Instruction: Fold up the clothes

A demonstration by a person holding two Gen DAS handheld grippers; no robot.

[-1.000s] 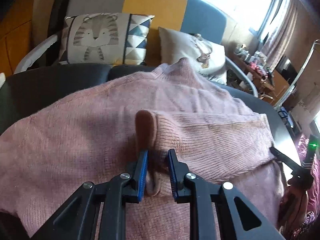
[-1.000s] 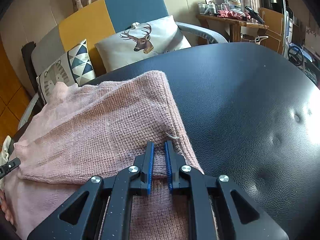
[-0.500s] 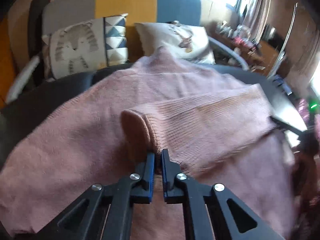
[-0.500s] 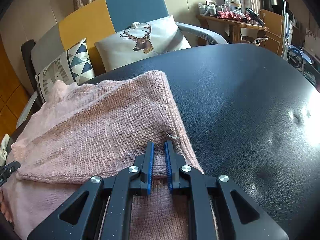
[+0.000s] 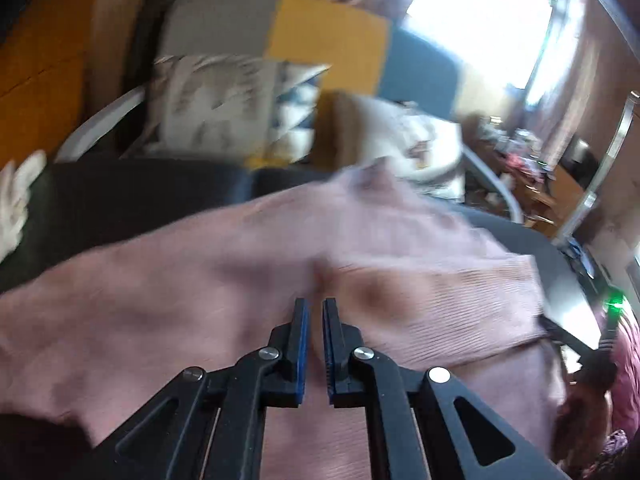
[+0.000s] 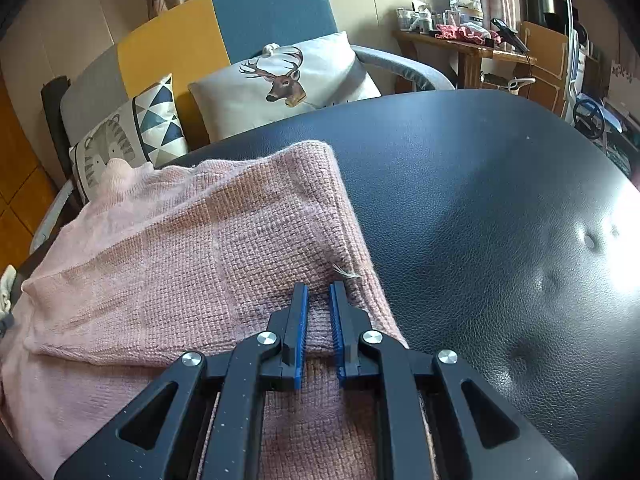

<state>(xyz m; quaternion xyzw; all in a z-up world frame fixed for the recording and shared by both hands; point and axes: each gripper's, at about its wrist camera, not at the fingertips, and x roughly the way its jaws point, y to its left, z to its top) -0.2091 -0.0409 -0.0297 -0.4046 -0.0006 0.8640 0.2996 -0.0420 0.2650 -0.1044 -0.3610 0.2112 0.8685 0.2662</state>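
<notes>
Across a wide black padded counter [image 6: 480, 208], leather-grained and dimpled, a pink knitted sweater [image 6: 168, 264] lies spread over the left half, reaching the near edge. Its weave is coarse and open, with a folded sleeve lying across the body and a small loose thread near the right edge of the cloth.

Behind the counter's far edge stands a sofa [image 6: 256, 16] in grey, yellow and blue panels. Against it lean two cushions: a deer-print cushion [image 6: 284, 80] and a cushion with a striped animal and triangles [image 6: 132, 136]. Past the far right corner a wooden side table [image 6: 460, 48] carries clutter too small to tell.

The right wrist view is sharp. The right gripper [image 6: 319, 288] has its black fingers [image 6: 298, 320] with blue ribbed pads clamped on a fold of sweater at the cloth's right edge.

The left wrist view is blurred. It alone shows a bright window [image 5: 480, 20] and a pale cloth [image 5: 16, 196] at the counter's left edge. The left gripper [image 5: 315, 304] has its fingers nearly together, pinching the sleeve's ribbed cuff. The right gripper appears here at the right, with a green light [image 5: 614, 304].
</notes>
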